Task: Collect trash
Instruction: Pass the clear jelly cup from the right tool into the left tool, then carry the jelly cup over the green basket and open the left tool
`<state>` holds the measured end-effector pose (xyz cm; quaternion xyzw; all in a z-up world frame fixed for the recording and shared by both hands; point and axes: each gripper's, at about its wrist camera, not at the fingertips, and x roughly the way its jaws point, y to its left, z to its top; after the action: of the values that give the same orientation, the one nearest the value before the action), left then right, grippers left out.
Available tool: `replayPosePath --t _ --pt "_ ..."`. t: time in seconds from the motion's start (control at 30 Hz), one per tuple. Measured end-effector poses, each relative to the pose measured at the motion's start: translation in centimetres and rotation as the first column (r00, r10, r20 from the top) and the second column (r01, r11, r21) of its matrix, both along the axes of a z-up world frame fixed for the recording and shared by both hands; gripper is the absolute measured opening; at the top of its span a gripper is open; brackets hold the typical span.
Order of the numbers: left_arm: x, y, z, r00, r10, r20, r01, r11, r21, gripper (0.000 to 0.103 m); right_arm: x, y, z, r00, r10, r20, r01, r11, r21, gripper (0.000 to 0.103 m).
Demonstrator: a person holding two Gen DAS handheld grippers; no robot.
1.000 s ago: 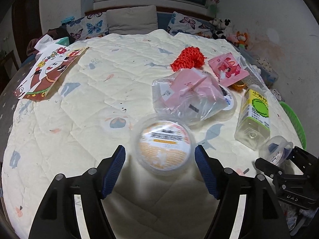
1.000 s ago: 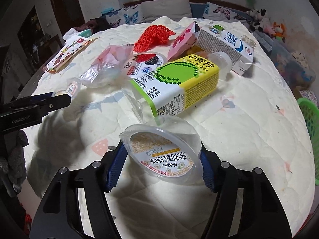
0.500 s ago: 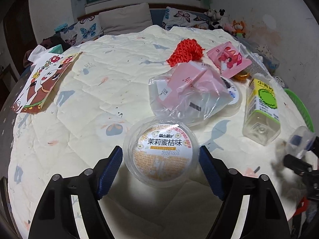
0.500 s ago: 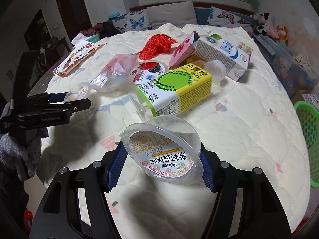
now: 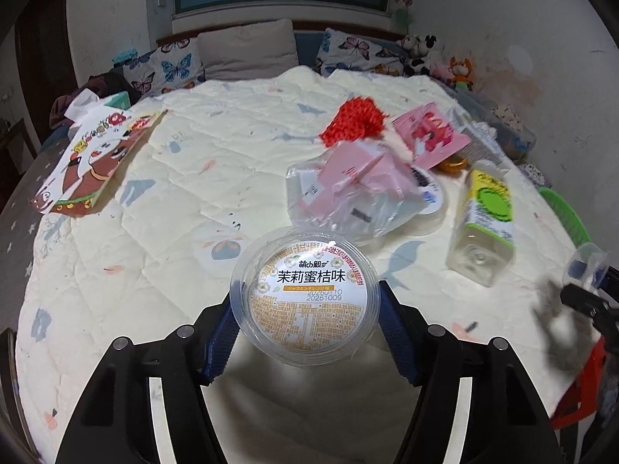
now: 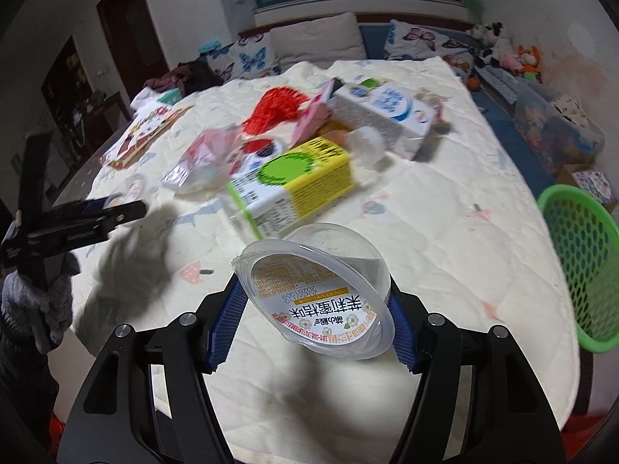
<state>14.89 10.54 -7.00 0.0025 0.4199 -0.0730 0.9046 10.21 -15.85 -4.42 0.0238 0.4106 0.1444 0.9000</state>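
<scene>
Cream quilted bed (image 5: 162,208) carries scattered trash; a green basket (image 6: 580,255) stands just beside it. The left hand-held gripper (image 5: 305,324), jaws just closing, clamps a clear plastic cup (image 5: 305,301) above the quilt. The right hand-held gripper (image 6: 313,321) grips a second tilted cup (image 6: 317,294), near a juice carton (image 6: 294,189).

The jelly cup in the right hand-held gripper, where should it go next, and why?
Probably carry it right, over the green basket. The right hand-held gripper already pinches the clear jelly cup above the quilt, and the basket stands just past the bed's edge, looking like the trash bin.
</scene>
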Motion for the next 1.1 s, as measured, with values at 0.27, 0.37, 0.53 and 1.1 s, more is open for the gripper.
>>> replayPosePath --t 0.27,0.37,0.53,1.1 --pt "-1.9 -3.4 3.6 0.995 -0.079 0.065 0.081 0.996 -0.026 0.065 -0.6 -7.0 1.3 0.986 -0.16 0.037 0.16 0.987 0.006 0.066" --pt "-1.9 -6.1 4.7 0.987 -0.137 0.085 0.14 0.99 -0.028 0.065 -0.6 -11.2 1.5 0.968 -0.247 0.039 0.247 0.969 0.007 0.066" --pt "-1.4 -10.7 5.8 0.97 -0.223 0.095 0.227 0.973 -0.04 0.065 -0.3 -18.2 0.6 0.93 -0.367 0.021 0.368 0.929 -0.026 0.066" --pt "1.7 -26.5 7.5 0.894 -0.44 0.083 0.442 0.897 -0.01 0.065 0.4 -30.3 -6.4 0.844 -0.517 -0.142 0.518 0.855 -0.03 0.068"
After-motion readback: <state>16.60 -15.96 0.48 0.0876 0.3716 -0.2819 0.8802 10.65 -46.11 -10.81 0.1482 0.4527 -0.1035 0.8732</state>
